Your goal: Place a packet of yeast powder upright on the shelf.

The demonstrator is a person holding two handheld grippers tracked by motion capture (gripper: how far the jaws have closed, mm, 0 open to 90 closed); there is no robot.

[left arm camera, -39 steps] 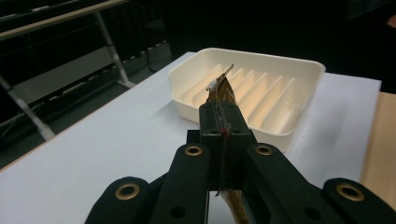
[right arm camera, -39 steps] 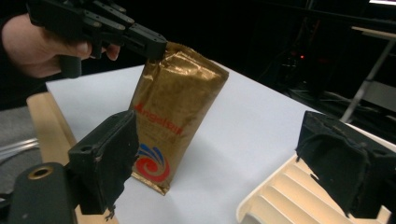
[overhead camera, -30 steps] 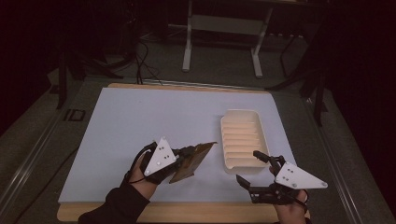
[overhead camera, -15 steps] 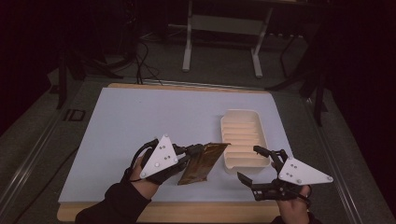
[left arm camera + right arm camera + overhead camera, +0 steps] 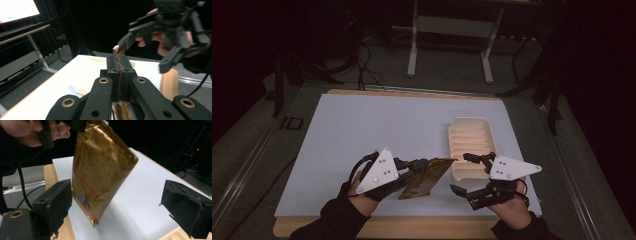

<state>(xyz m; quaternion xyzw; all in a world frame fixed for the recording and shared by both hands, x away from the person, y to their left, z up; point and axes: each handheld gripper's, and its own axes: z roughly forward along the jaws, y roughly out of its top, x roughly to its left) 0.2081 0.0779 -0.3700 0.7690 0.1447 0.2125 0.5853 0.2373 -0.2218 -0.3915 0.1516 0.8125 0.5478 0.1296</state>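
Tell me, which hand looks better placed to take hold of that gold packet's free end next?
The right. Its tongs stand open beside the gold packet, whose free end hangs ahead of them. The left tongs are already shut on the packet's other end, holding it above the table.

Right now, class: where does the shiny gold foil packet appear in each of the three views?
High view: the gold foil packet lies bottom centre, clamped in the left gripper.
Left gripper view: a thin edge centre, between the shut jaws.
Right gripper view: large, upper centre, hanging between the open jaws.
Shared landmark: the white table mat.
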